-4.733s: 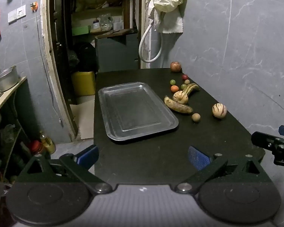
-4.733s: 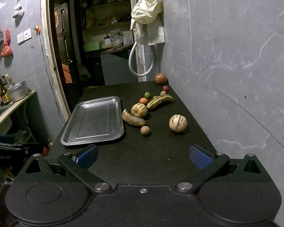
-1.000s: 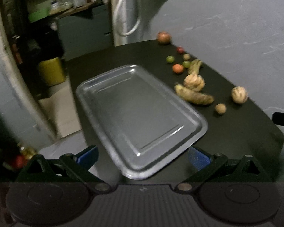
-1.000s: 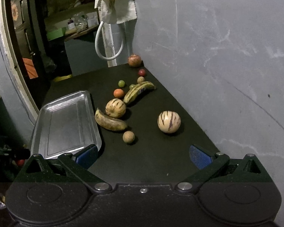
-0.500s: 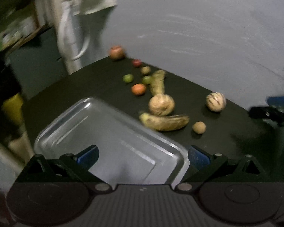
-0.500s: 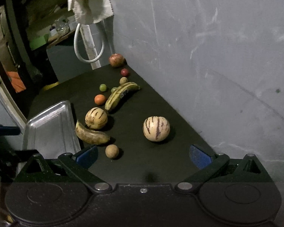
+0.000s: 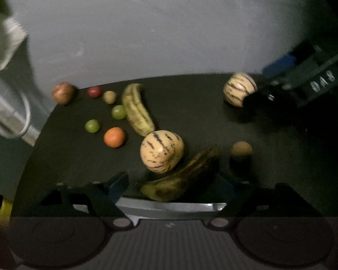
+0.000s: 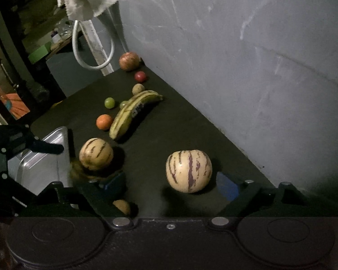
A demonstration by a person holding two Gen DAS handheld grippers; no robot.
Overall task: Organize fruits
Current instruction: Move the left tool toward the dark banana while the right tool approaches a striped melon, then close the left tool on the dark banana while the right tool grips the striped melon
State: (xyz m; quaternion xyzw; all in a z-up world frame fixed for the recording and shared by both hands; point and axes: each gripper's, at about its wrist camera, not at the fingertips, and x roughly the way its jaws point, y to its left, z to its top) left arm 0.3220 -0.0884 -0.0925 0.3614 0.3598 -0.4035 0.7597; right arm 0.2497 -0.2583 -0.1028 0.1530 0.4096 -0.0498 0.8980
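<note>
My left gripper (image 7: pixel 172 185) closing around the dark banana (image 7: pixel 182 180) beside the tray (image 7: pixel 169 207), pads not touching, my right gripper (image 8: pixel 169 185) narrowing around a striped melon (image 8: pixel 188 171), not yet pressing

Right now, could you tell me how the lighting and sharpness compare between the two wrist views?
Left wrist view: dim and slightly motion-blurred; the dark banana nearly merges with the black table, and the tray rim shows a bright glare streak. Right wrist view: sharper, with the striped melon casting a shadow toward the camera; fisheye bending curves the wall edges in both.
</note>
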